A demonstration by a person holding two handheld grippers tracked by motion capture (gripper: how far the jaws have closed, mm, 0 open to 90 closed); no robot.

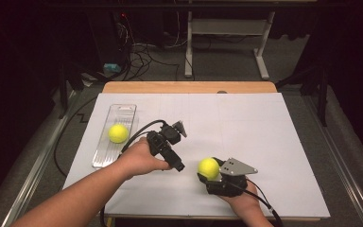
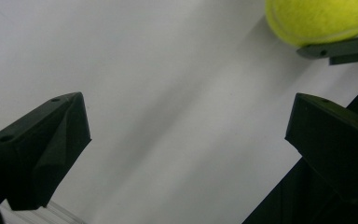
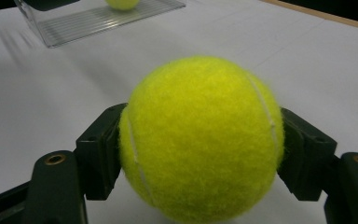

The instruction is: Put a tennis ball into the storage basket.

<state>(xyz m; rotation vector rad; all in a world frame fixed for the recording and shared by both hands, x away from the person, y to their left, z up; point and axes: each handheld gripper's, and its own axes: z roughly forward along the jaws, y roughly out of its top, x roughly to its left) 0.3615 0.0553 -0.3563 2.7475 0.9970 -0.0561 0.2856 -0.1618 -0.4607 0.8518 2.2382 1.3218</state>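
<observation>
My right gripper [image 1: 207,175] is shut on a yellow tennis ball [image 1: 208,167] near the front of the white sheet. In the right gripper view the black pads [image 3: 100,149] press on both sides of the ball [image 3: 200,140]. A second tennis ball [image 1: 118,133] lies in a clear ribbed tray [image 1: 105,153] at the left. My left gripper [image 1: 178,165] hovers between the tray and the held ball, its jaws pointing toward that ball. Its jaws stand wide open [image 2: 186,126] over bare sheet with nothing between them, and the held ball [image 2: 317,18] shows at the top right.
A white sheet [image 1: 246,127] covers the wooden table [image 1: 189,87]. The tray [image 3: 98,18] with its ball [image 3: 121,3] lies far off in the right gripper view. Cables trail from both grippers. Beyond the table stand a desk frame [image 1: 227,28] and floor wiring.
</observation>
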